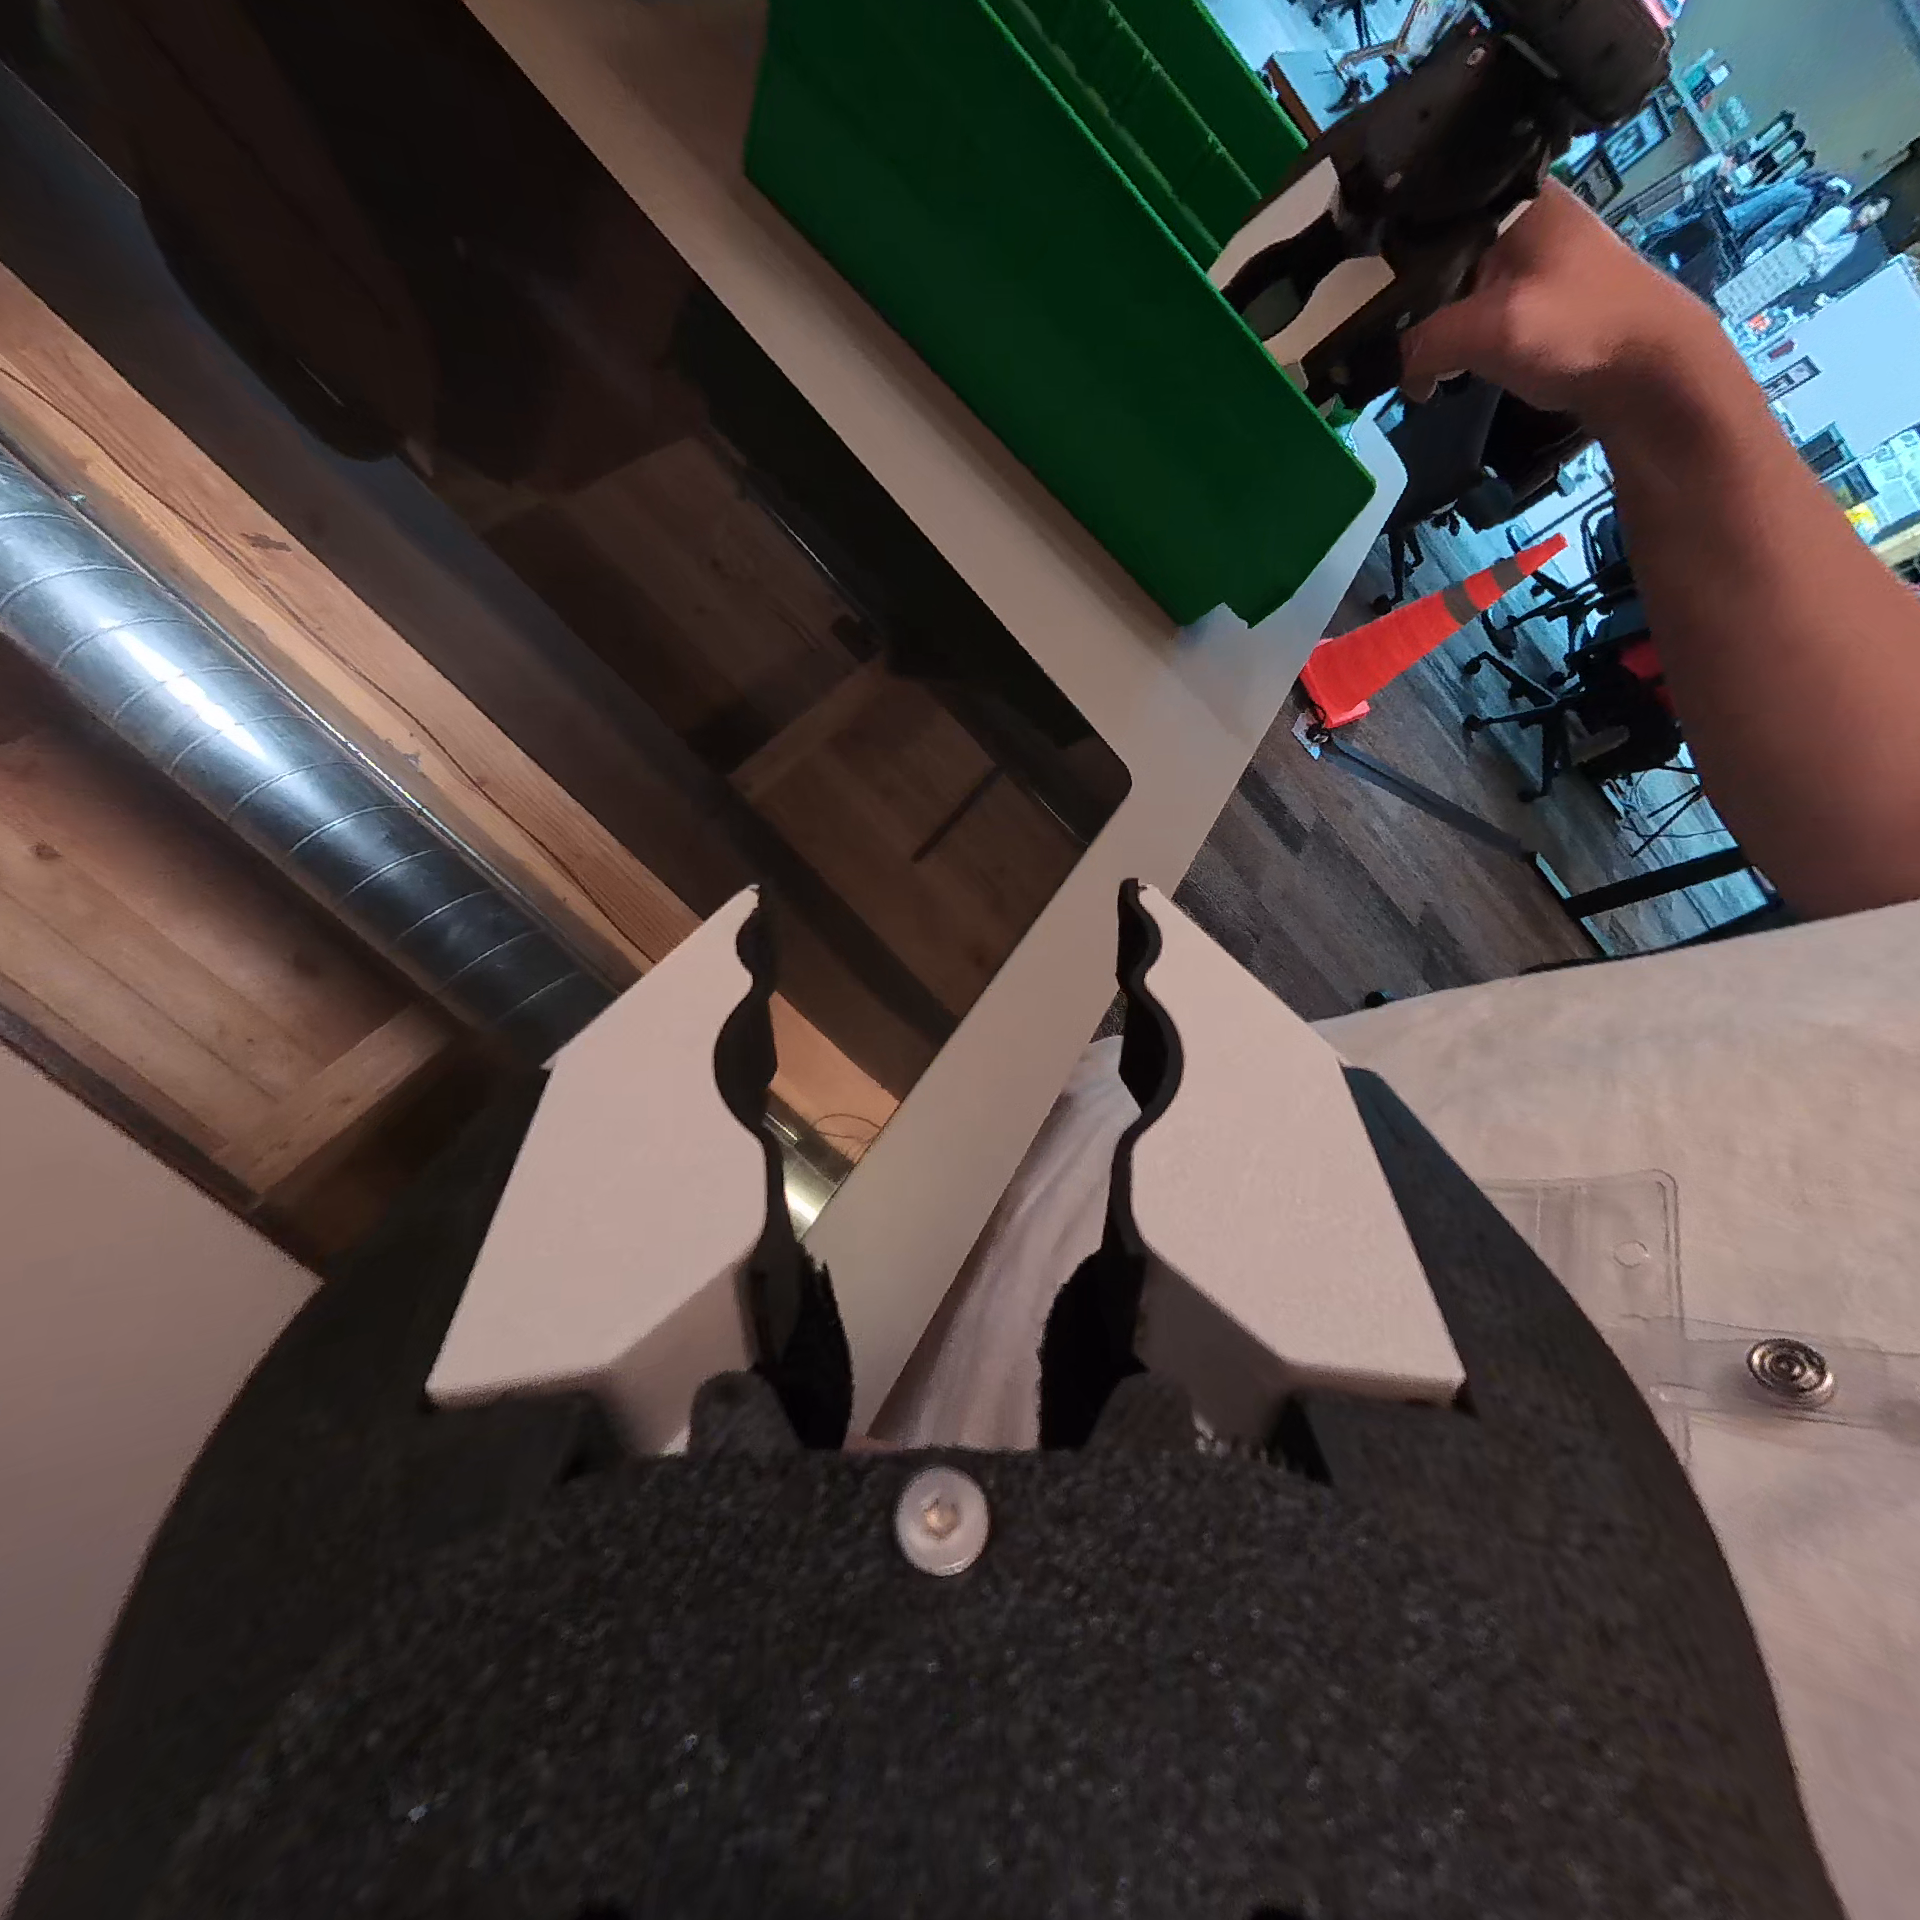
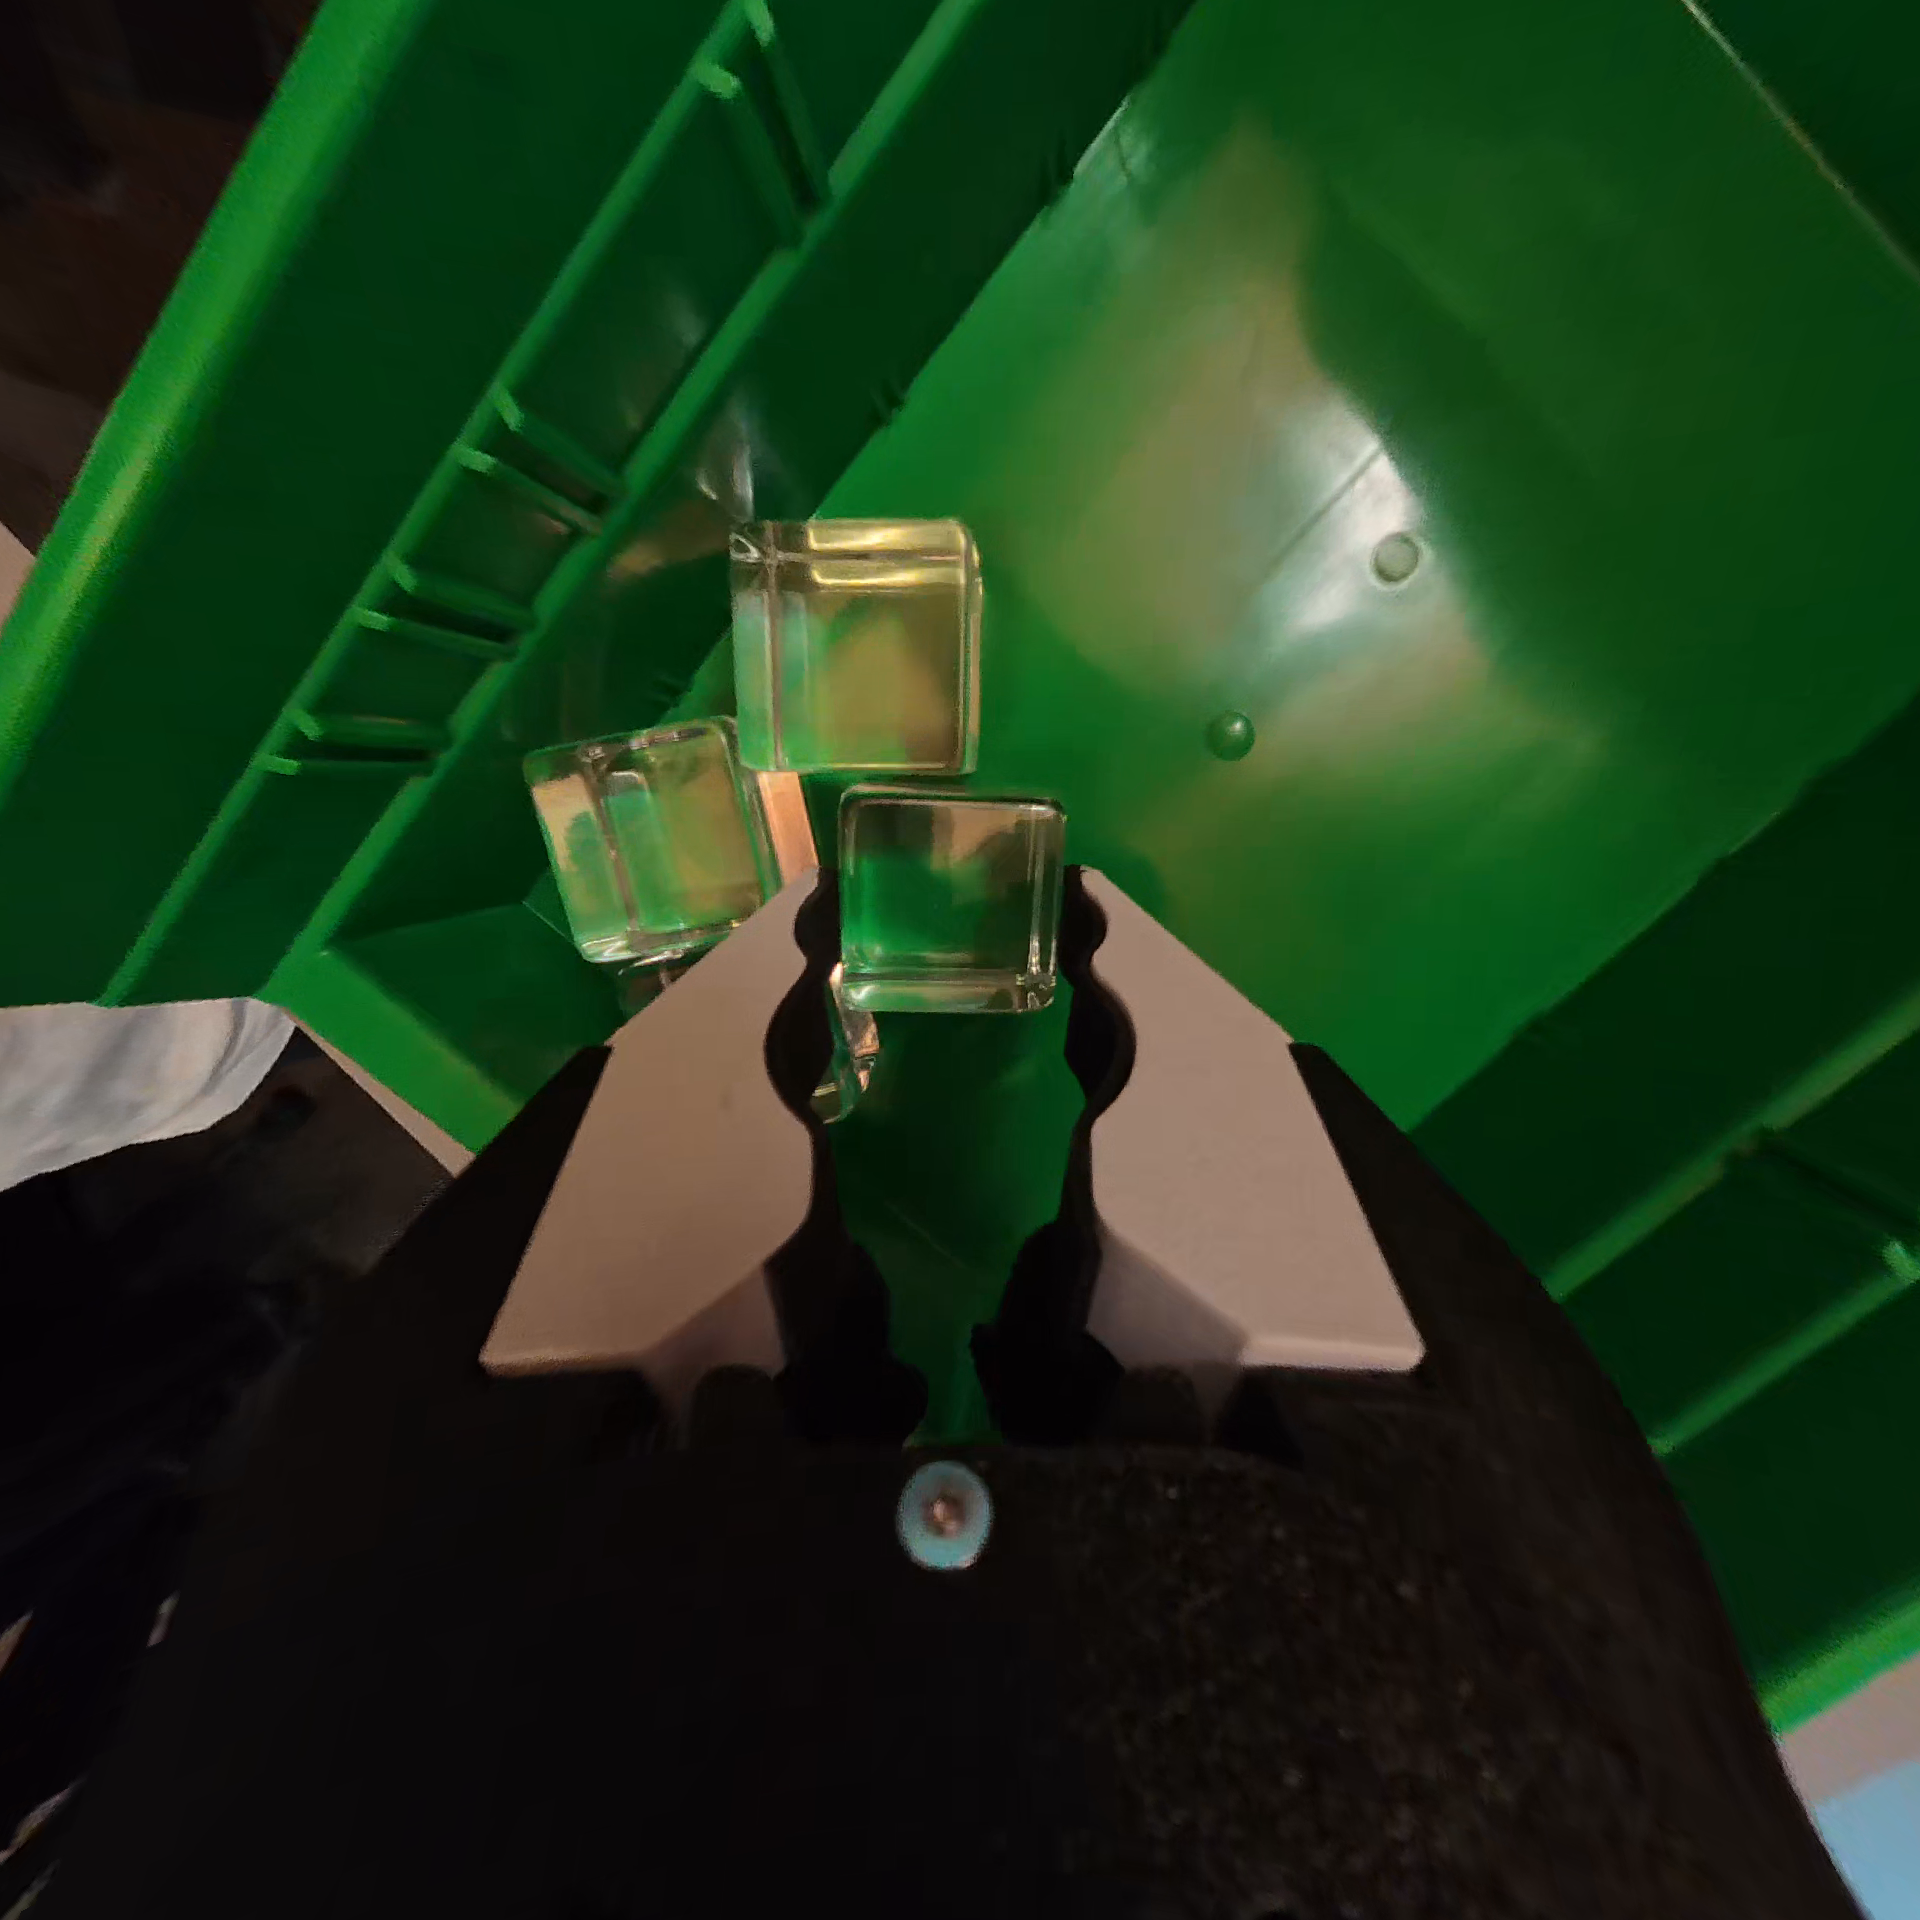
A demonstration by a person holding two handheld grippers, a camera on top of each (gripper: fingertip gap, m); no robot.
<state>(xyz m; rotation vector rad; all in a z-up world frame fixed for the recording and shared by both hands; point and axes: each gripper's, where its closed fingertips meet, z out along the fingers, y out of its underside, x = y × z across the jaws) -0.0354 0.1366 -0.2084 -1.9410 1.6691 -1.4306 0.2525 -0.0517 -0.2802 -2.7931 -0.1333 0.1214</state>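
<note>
My right gripper [image 2: 948, 883] is down inside a green plastic bin [image 2: 1299, 623], shut on a clear cube [image 2: 951, 904] held between its fingertips. Two more clear cubes lie just beyond it, one ahead [image 2: 857, 644] and one to the left [image 2: 655, 836]. Part of another clear piece [image 2: 850, 1049] shows behind the left finger. In the left wrist view a hand [image 1: 1538, 312] holds the right gripper [image 1: 1273, 301] at the green bin [image 1: 1039, 312] on a white table [image 1: 1195, 727]. My left gripper [image 1: 945, 904] is open and empty, near the table's edge.
A second green bin [image 1: 1174, 94] stands behind the first. Beyond the table are an orange traffic cone [image 1: 1423, 634] and office chairs [image 1: 1558, 665] on a wood floor. A metal duct [image 1: 260, 748] runs at the left. The person's pale shirt [image 1: 1662, 1143] is close on the right.
</note>
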